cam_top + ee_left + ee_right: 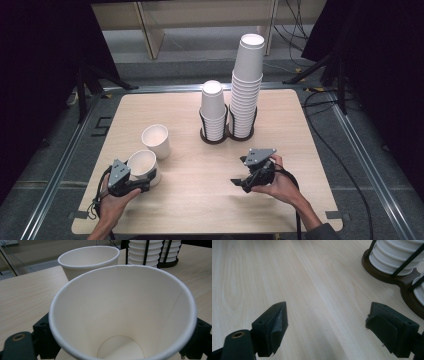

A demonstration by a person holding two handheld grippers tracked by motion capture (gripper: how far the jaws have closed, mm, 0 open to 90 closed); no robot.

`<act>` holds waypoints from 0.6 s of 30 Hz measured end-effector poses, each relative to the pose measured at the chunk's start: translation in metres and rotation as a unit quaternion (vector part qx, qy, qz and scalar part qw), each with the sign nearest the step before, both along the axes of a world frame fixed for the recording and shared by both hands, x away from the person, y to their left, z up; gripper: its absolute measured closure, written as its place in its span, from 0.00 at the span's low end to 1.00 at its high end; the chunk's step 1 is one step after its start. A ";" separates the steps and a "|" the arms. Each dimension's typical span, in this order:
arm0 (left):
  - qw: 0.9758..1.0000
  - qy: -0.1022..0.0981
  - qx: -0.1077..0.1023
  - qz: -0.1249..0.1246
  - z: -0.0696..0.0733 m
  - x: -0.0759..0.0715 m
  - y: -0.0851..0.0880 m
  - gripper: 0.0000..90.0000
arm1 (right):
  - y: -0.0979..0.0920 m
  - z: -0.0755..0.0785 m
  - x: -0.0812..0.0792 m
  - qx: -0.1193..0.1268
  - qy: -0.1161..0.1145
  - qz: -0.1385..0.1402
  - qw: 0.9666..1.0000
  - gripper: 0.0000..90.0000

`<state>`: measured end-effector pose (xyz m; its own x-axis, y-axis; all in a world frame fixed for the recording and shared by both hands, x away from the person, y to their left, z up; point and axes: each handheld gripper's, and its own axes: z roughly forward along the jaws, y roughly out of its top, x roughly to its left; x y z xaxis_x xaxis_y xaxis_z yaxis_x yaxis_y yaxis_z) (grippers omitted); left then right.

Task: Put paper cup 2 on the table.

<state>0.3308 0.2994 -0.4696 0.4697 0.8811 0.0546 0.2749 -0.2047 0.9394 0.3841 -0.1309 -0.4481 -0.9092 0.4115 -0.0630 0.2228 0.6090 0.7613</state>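
Note:
My left gripper [144, 181] grips a white paper cup [143, 165] at the table's front left, one black jaw on each side of its wall. In the left gripper view I look straight down into that cup [120, 315], with the jaws pressed to its sides below the rim. A second empty cup [156, 140] stands upright just behind it and also shows as cup [90, 258]. Right of centre, my right gripper [239, 171] is held low over bare wood, its jaws wide apart with nothing between them [327, 322].
A dark wire holder [220, 137] at the back centre carries a short cup stack [213, 110] and a tall cup stack [246, 85]; its base [402, 281] lies just ahead and to the right of my right jaws. The wooden table [200, 200] ends in metal rails.

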 end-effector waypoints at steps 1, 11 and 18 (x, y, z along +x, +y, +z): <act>1.000 -0.001 -0.004 -0.001 -0.001 0.001 0.000 0.13 | 0.000 0.000 0.000 0.002 0.001 0.000 1.000 0.19; 1.000 -0.014 0.007 -0.004 -0.005 0.003 -0.001 0.12 | 0.001 0.000 -0.001 0.003 0.006 0.006 1.000 0.19; 1.000 -0.004 0.005 -0.010 -0.008 0.003 0.001 0.11 | 0.000 0.000 -0.002 0.006 0.007 0.008 1.000 0.19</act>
